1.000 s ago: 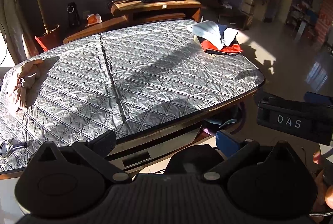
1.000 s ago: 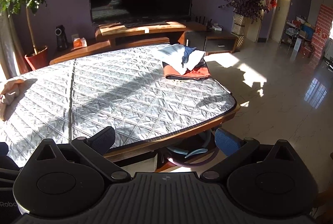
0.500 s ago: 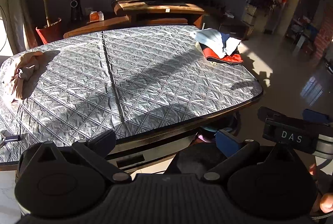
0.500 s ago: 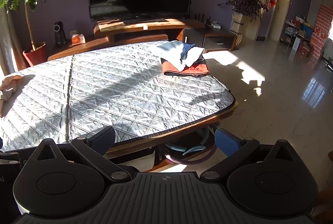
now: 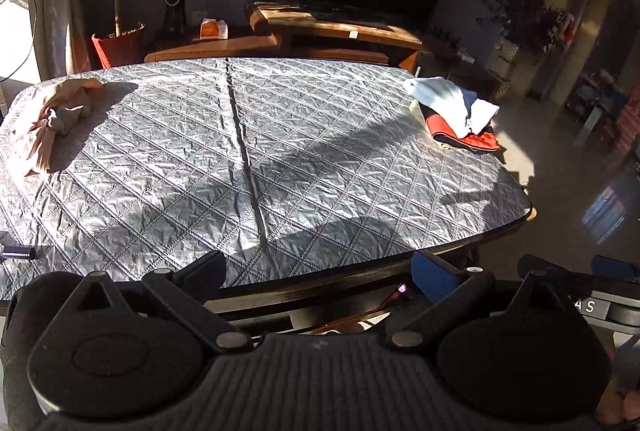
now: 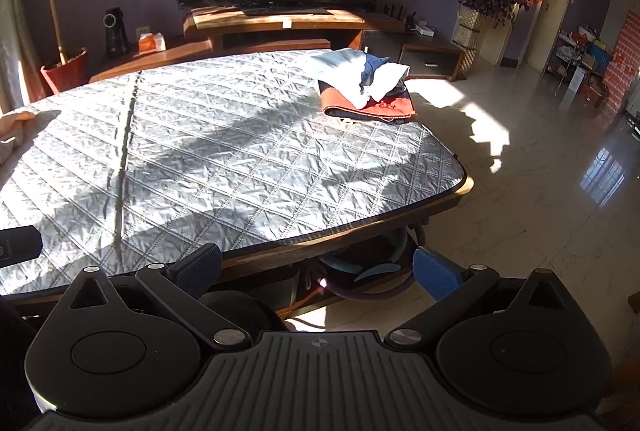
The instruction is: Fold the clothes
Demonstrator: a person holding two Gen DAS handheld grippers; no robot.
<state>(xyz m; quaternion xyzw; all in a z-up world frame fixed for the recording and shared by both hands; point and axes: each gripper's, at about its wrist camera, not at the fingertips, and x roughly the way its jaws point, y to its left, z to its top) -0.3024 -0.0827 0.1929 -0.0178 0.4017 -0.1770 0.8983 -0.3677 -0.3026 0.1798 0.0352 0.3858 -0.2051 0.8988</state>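
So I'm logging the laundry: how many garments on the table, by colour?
Beige, crumpled garment: 1
White cloth: 1
Navy piece: 1
Orange-red folded garment: 1
Total: 4 visible; the pile may hide more.

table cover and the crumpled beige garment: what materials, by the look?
Table cover: looks like quilted synthetic fabric, silvery sheen, stitched diamond grid, fine crinkles. Beige garment: soft matte woven or knit cloth, probably cotton-like; loose limp folds, no shine. Exact fibre cannot be told.
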